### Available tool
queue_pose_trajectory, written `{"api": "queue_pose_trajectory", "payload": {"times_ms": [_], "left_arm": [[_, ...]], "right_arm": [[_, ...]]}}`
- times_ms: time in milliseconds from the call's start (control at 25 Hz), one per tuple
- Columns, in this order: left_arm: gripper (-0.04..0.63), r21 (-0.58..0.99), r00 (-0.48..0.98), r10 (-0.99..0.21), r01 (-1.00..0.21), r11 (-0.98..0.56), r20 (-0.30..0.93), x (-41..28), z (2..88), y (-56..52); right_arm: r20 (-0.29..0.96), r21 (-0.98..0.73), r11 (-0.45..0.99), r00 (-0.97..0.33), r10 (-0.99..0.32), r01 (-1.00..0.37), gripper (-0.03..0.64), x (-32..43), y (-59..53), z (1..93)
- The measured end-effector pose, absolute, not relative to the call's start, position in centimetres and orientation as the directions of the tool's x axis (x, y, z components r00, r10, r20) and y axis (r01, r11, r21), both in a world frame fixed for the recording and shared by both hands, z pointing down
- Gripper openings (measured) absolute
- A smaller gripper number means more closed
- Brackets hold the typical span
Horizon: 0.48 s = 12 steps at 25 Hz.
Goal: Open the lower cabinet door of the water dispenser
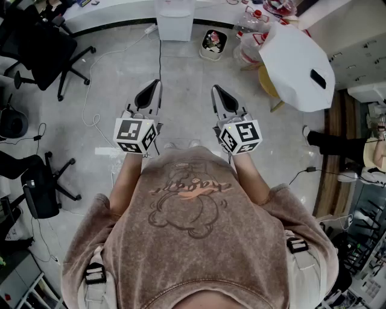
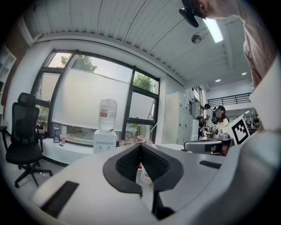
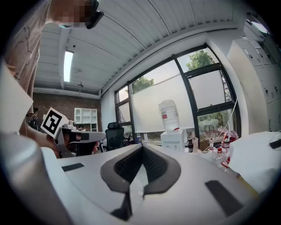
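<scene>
Standing on a pale grey, polished floor (image 1: 181,72), a person holds a gripper in each hand, both level and pointing ahead. The left gripper (image 1: 155,86) has its jaws pressed together with nothing between them. The right gripper (image 1: 215,89) is likewise closed and empty.

Straight ahead, well apart from both, stands the white water dispenser (image 1: 175,21). It is against a low white ledge (image 1: 108,15) under tall windows (image 2: 88,101), with a clear bottle (image 2: 107,115) upside down on top. A black office chair (image 1: 45,48) stands to the left and cables (image 1: 93,121) trail across the floor. A large white object (image 1: 295,63) of unclear kind sits to the right.

The dispenser's lower cabinet door cannot be made out. The head view cuts the dispenser off at the top edge, and each gripper's own body hides its lower half.
</scene>
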<state>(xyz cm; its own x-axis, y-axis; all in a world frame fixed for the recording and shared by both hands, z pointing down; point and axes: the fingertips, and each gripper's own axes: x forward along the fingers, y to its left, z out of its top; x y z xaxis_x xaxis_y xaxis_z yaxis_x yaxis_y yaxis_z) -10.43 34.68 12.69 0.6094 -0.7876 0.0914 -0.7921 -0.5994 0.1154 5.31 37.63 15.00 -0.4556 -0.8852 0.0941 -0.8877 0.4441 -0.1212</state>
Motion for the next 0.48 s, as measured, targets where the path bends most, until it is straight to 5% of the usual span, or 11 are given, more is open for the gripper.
{"api": "queue_pose_trajectory", "payload": {"times_ms": [480], "left_arm": [[0.013, 0.119, 0.615, -0.785, -0.786, -0.606, 0.067, -13.2, 12.4, 34.5]], "right_arm": [[0.094, -0.117, 0.454, -0.465, -0.880, -0.883, 0.003, 2.6, 37.7, 15.4]]}}
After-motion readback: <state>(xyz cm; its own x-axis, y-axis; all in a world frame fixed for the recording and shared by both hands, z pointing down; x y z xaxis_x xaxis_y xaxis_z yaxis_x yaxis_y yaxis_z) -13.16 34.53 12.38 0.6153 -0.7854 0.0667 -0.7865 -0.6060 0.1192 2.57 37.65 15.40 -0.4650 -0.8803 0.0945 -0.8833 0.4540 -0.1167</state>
